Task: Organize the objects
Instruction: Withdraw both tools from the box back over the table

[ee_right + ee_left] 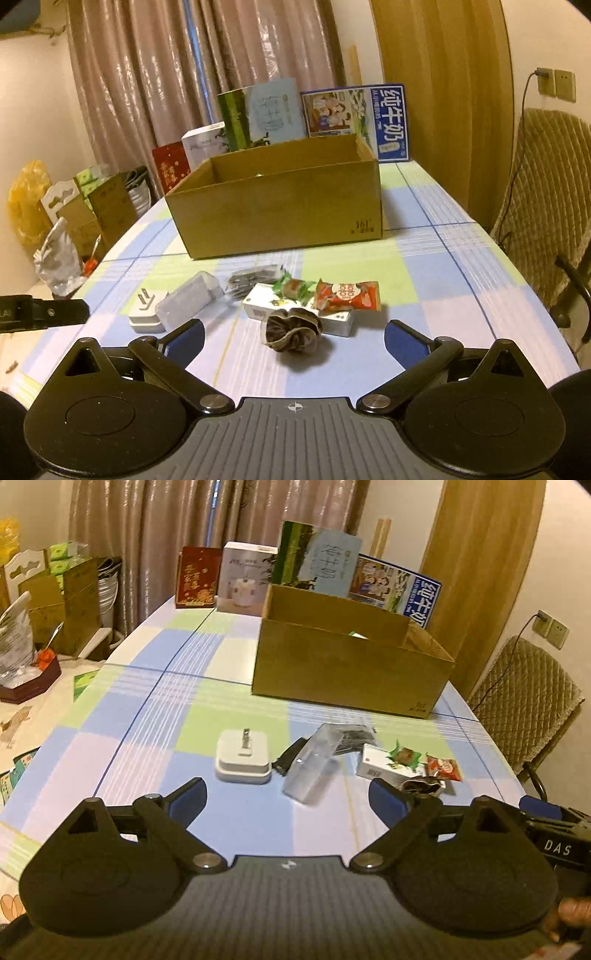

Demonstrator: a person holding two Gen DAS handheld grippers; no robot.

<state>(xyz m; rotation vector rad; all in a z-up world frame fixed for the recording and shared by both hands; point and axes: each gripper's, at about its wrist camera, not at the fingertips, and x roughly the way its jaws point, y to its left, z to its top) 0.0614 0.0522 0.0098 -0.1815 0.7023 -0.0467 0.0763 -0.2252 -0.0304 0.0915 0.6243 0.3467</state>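
- The left gripper (288, 797) has its fingers spread wide and holds nothing; it hangs low over the bench (147, 738), facing the white plug adapter (243, 762) and the clear plastic case (314, 768) just past its tips.
- The right gripper (294, 338) is likewise spread and empty. The dark scrunchie (291, 330) lies on the cloth between its fingers and a little ahead, touched by neither, which looks like a line-up for a pick.
- Both sets of fingers being open this wide suggests, to my eye, an approach and not a carry.
- The loose things sit in one cluster near the front edge: the adapter touches the clear case, with a small dark item (290, 757) beside them, then a grey foil packet (255, 278) behind.
- To the right a white carton (299, 308) lies flat with a green-wrapped sweet (293, 287) and a red snack packet (347, 295) on top of it; the scrunchie rests against its near side.
- They lie scattered, not sorted, so most of the organizing seems yet to be done.
- The open cardboard box (280, 218) stands further back on the bench, well apart from the cluster, and is the likely place for them.
- Its inside is mostly hidden by the near wall; a small pale-green thing (356, 635) shows over the rim, though I cannot tell what.
- Behind it, upright printed boxes (266, 114) lean along the far end, seemingly only a backdrop.
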